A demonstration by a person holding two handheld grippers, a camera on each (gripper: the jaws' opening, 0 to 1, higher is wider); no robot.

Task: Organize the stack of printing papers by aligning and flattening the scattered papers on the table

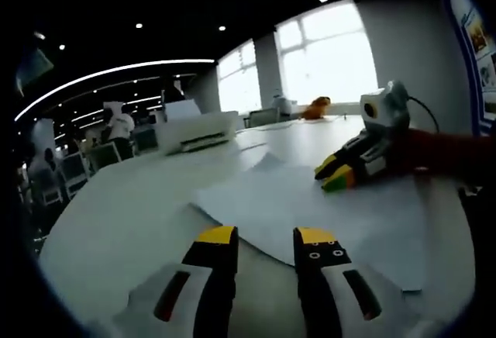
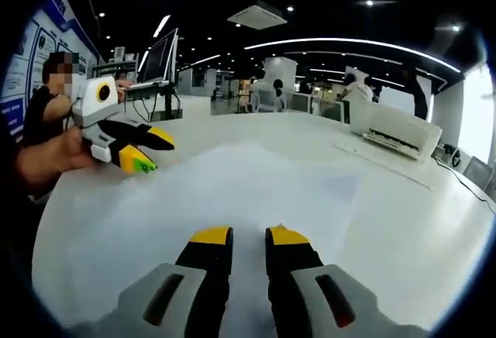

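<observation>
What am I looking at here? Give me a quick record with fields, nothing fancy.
setting: large office hall
table: white, round
papers: loose white sheets, overlapping, not squared up
printer: white, far side of table
left gripper: jaws apart, over the papers' near edge
right gripper: jaws slightly apart, over the papers
task status: sheets not yet aligned

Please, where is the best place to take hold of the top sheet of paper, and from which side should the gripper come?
Probably the near edge of the top sheet, where it ends just ahead of the left gripper. The sheet lies flat on the table, so a low, forward approach under that free edge seems best. The right gripper rests at the far side.
</observation>
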